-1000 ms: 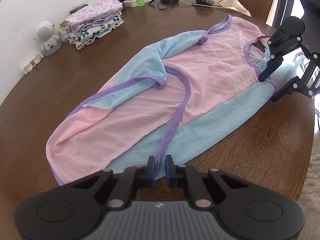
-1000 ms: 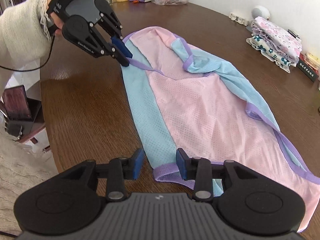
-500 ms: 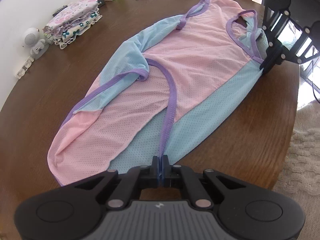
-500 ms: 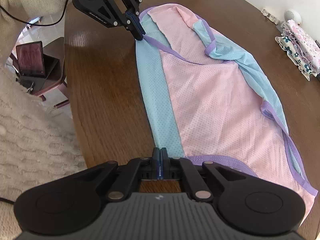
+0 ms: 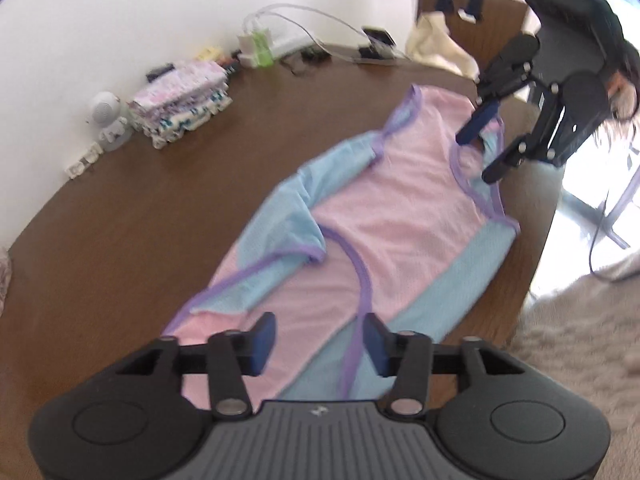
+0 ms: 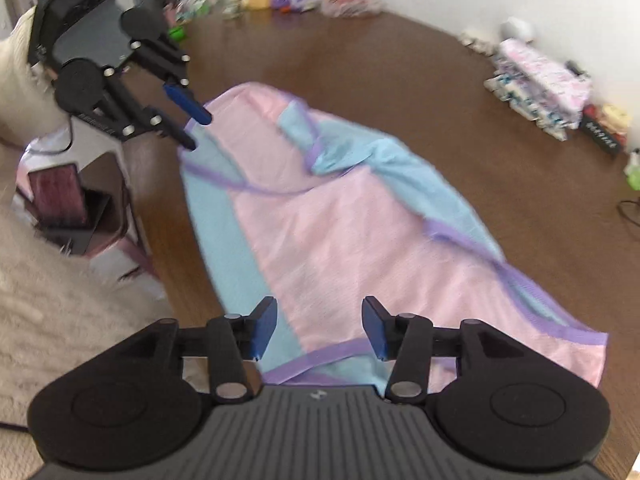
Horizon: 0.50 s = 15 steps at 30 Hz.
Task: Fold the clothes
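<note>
A: Garment point(image 5: 372, 216) first, from the left wrist view: the pink, blue and purple-trimmed piece lies spread lengthwise on the brown table point(image 5: 168, 216), one long edge already turned in. The left gripper point(image 5: 320, 336) hangs above the near end, jaws standing apart after just opening, cloth below them but nothing pinched.

B: And the other one?

A: The right gripper point(image 5: 478, 144) shows at the far end, over the purple neckline, jaws parted too and empty. A stack of folded clothes point(image 5: 182, 100) sits well apart by the wall.

B: Right wrist view?

A: Same reading. The right gripper point(image 6: 320, 328) hovers over the hem end near the table edge, jaws half wide, having just opened, no fabric caught. The left gripper point(image 6: 192, 132) hangs over the far blue corner.

B: So the next fold?

A: I judge both ends are free for a fresh grasp. Best to pinch matching corners on the blue side, lift evenly, and carry that edge across together so the mesh lies flat without dragging the turned-in sleeve.
</note>
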Available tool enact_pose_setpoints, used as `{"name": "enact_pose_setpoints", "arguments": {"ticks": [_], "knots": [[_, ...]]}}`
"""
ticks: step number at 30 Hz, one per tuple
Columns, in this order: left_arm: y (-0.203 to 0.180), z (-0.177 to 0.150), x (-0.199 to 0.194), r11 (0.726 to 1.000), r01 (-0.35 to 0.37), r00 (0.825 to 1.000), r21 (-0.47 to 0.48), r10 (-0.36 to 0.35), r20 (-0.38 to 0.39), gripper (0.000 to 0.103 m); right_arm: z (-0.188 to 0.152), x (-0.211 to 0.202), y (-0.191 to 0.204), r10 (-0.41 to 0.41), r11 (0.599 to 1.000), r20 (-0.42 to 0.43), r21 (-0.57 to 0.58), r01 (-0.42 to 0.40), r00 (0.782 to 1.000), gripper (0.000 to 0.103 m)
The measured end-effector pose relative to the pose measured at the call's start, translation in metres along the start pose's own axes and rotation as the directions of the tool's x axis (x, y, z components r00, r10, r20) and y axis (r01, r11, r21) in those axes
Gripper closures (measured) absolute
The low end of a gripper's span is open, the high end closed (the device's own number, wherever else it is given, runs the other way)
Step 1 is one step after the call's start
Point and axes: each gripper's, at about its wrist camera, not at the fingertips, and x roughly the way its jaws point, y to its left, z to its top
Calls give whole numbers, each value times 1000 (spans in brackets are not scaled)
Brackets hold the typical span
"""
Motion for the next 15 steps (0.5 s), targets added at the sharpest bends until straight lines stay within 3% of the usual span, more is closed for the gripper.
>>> {"name": "enact_pose_setpoints", "arguments": {"ticks": [2, 4, 8, 12, 14, 15], "knots": [[10, 16, 2, 998, -54, 998, -26, 55, 42, 39, 9, 4, -14, -110, 993, 14, 39, 109, 994, 55], [14, 29, 19, 997, -78, 997, -25, 78, 9, 31, 16, 12, -27, -177, 983, 5, 51, 177, 984, 55], [17, 50, 59, 999, -35, 995, 0, 35, -92, 31, 29, 35, -39, -197, 979, -59, 34, 199, 979, 54], [6, 56, 86, 994, -23, 991, 109, 37, -128, 32, 42, 57, -40, -208, 978, -98, -36, 205, 973, 54], [4, 57, 97, 988, -17, 990, 154, 39, -138, 36, 49, 67, -40, -207, 977, -108, -69, 201, 972, 54], [2, 58, 103, 984, -14, 989, 176, 39, -143, 44, 49, 71, -41, -203, 978, -111, -77, 195, 973, 54]]}}
